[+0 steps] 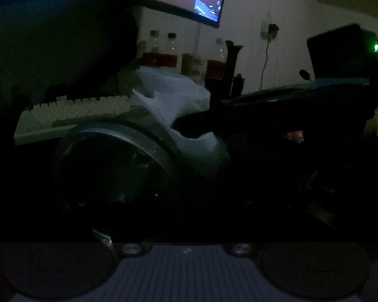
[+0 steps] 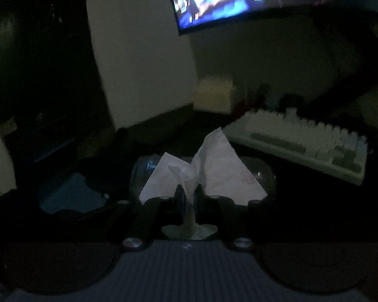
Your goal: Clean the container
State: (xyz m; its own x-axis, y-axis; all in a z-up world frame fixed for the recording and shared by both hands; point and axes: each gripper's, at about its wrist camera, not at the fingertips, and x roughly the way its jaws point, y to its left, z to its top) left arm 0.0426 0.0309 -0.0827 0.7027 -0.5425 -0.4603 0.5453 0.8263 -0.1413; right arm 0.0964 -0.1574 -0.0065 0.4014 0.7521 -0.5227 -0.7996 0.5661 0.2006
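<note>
2 grippers were at work: your right gripper (image 2: 188, 196) was clamped tight on a white tissue (image 2: 209, 173), pressed at the container (image 1: 118, 161) in the lower centre. Your left gripper's opening I could not tell. Wiping seemed underway, not finished.

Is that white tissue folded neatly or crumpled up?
Crumpled. The tissue is bunched at its middle where the right tool pinches it, and its corners fan out loosely in front of the clear container.

Right gripper (image 1: 189, 123) presses white tissue (image 1: 179, 105) against the dim container (image 1: 118, 156).
</note>
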